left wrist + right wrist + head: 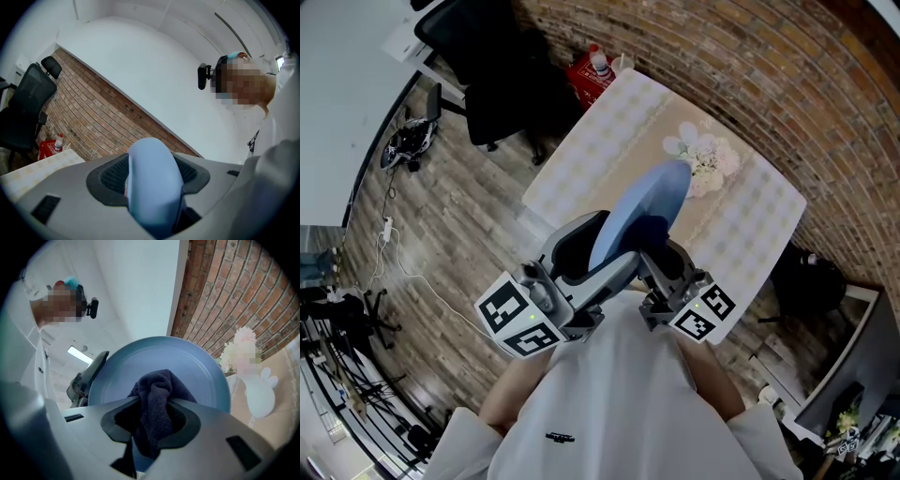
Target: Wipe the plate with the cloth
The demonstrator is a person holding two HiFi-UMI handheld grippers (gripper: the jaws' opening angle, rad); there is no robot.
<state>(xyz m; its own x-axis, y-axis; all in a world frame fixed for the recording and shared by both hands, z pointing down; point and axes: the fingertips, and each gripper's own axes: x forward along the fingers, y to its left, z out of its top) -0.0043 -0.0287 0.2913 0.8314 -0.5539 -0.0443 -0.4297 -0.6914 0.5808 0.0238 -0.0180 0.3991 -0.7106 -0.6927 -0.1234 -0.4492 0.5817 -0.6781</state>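
Only the right gripper view shows the dark-blue terry cloth (157, 397) pinched in my right gripper (153, 423), pressed on the pale-blue round plate (159, 355) that my raised left gripper (151, 180) clamps edge-on.

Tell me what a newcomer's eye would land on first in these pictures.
The blue plate stands out first, held on edge above the table with the left claw shut on its rim. Next comes the dark cloth, pinched in the right claw at the plate's face. Beyond them, white flowers sit on the checked tabletop.
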